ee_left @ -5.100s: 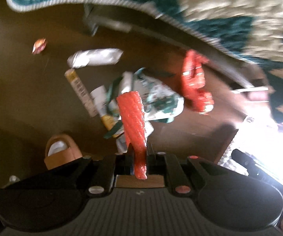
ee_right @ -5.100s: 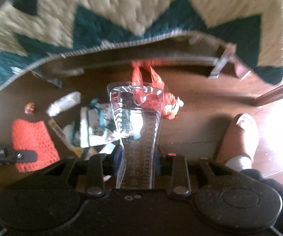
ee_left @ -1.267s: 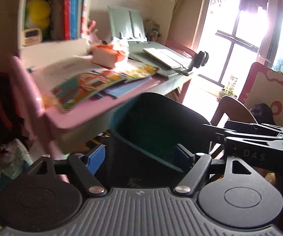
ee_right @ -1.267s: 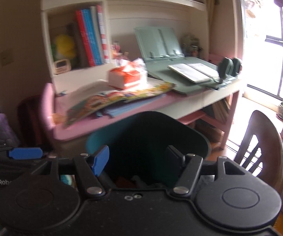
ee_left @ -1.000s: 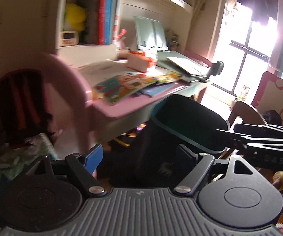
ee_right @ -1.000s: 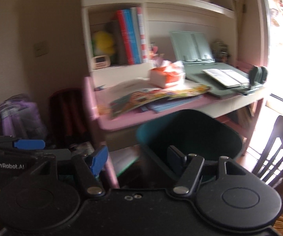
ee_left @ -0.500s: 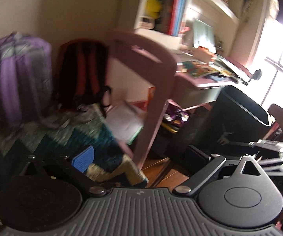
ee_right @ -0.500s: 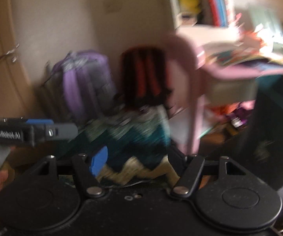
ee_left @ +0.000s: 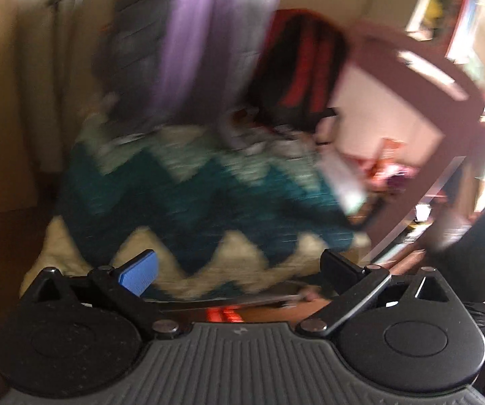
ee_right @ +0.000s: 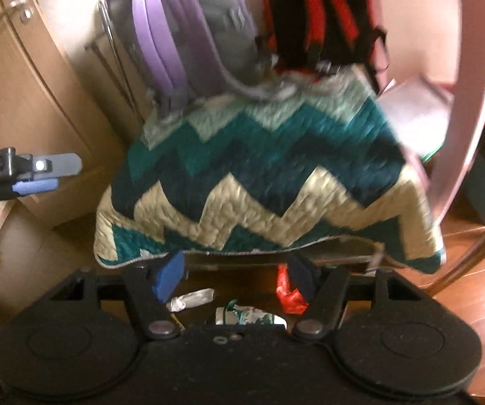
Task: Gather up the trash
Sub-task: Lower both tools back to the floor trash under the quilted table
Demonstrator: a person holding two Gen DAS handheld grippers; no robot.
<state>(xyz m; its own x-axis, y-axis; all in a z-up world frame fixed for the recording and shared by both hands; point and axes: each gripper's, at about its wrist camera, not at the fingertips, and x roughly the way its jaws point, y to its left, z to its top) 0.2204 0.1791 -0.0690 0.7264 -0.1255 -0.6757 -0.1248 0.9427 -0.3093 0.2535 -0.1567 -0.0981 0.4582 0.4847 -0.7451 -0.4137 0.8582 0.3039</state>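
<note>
Litter lies on the dark floor under the edge of a zigzag quilt (ee_right: pixel 269 175): a crumpled silver wrapper (ee_right: pixel 191 298), a green-and-white packet (ee_right: pixel 249 315) and a red plastic bag (ee_right: pixel 288 292). Both tools hover empty above it. The right gripper (ee_right: pixel 239 275) stands spread with nothing between its pads; the left gripper (ee_left: pixel 239 270) is opening, also bare, though its view is blurred. The step in hand appears to be the reach for another piece; next, each tool likely must drop lower and straddle one item before closing.
</note>
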